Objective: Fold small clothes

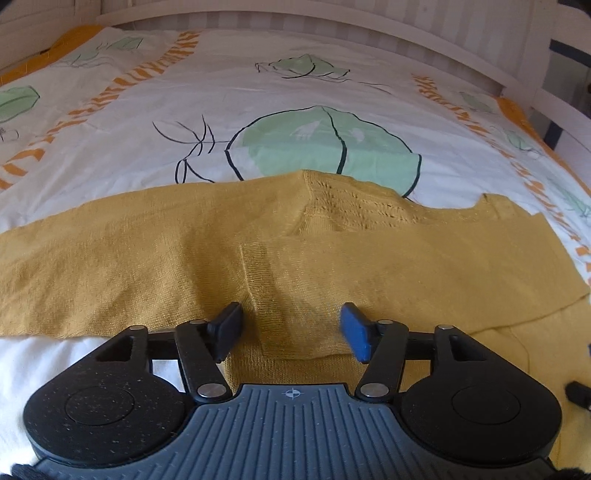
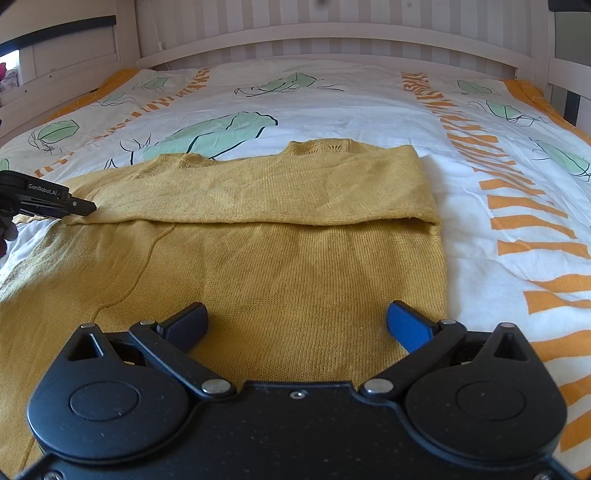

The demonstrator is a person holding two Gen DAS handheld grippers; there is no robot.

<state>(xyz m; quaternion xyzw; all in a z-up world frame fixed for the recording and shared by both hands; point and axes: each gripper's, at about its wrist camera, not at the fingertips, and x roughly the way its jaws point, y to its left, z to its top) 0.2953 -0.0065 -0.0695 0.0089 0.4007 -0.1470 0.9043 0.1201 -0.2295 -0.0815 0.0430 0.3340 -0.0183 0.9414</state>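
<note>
Mustard knit sweater flat on the bed, sleeve folded across, left gripper spread over its edge, right gripper spread, cloth toward twelve o'clock.

You're working over a bed dressed in a white duvet cover, printed with pale green leaves outlined in black and broken orange stripes running toward the head. An orange border edges the cover along the sides. Behind it stands a cream slatted headboard with a curved top rail, and a matching side rail runs along your left. Soft daylight falls evenly across the bedding, brightest at a sliver of window on the far left.
</note>
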